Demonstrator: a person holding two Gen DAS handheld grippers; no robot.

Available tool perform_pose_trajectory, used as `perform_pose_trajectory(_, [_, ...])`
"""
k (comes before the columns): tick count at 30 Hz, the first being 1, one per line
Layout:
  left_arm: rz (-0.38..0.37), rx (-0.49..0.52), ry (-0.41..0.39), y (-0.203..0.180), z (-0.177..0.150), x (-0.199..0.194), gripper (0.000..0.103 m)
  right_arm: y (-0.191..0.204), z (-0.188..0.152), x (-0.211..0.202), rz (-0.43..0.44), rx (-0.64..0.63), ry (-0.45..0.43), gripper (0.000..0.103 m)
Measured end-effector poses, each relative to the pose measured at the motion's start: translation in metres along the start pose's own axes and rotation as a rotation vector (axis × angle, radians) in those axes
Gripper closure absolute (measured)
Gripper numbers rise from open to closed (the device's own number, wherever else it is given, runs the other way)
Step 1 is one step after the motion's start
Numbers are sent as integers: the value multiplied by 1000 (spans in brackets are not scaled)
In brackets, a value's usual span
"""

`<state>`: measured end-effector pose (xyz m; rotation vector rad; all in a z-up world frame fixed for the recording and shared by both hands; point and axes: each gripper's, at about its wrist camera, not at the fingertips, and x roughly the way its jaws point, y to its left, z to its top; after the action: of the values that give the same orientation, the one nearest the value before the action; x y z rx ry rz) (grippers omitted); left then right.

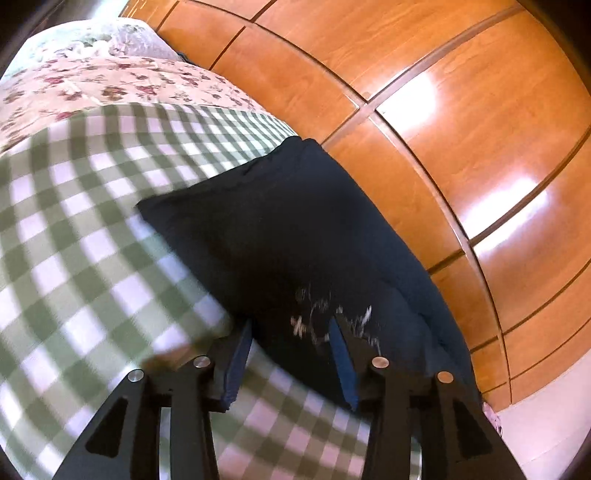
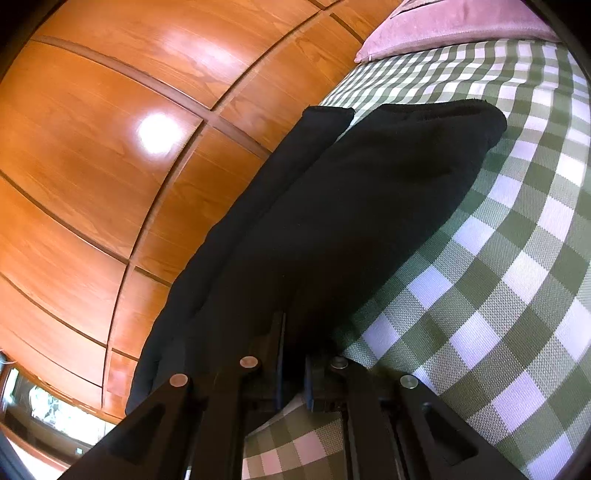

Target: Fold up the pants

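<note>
Dark pants lie on my green-and-white checked bedspread, along the edge that faces a glossy wooden wardrobe. In the right wrist view my right gripper sits at 6 o'clock, its fingers drawn close together on a fold of the dark cloth, and the two legs run away from it toward 1 o'clock, lying side by side with their hems near a pink pillow at 12 o'clock. In the left wrist view, blurred, my left gripper is spread wide at 6 o'clock; its tips overlap the near edge of the pants, beside a pale printed mark, though I cannot tell whether either tip touches the cloth. A flowered quilt lies beyond the checks at 10 o'clock, with the wardrobe filling 1 to 4 o'clock.
</note>
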<state>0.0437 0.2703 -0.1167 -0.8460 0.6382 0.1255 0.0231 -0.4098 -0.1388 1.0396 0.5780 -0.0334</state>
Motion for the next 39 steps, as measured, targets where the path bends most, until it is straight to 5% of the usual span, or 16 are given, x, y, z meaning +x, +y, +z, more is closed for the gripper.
perform_pose_trajectory(6, [-73,-90,5,5,16,14,61,1,4,3,0,5,24,93])
perform_pose_trajectory(8, [-67,-104,8,6,19,14,82,0,7,5,-2,23,34,93])
perform_pose_trajectory(13, [-91,-147,38,23,9,1,85,-1,8,5,9,39,37,93])
perform_pose_trajectory(15, [-40,-105,35,22,5,-10,84,-1,7,4,22,33,31,93])
perform_pose_trajectory(19, [62,-36,-24,14,4,-23,59,-2,5,1,27,19,17,93])
perform_pose_trajectory(23, [58,-16,-47,4,13,-9,35,-2,2,0,26,5,6,93])
perform_pose_trajectory(26, [60,-38,-70,0,20,3,34,-3,2,0,30,7,5,93])
perform_pose_trajectory(28, [44,-70,-78,1,25,9,37,-3,2,0,31,7,5,93])
perform_pose_trajectory(31, [19,-106,7,5,30,24,91,-2,2,0,24,5,6,93])
perform_pose_trajectory(39, [-64,-106,-9,13,30,-11,96,-3,9,-5,36,38,4,95])
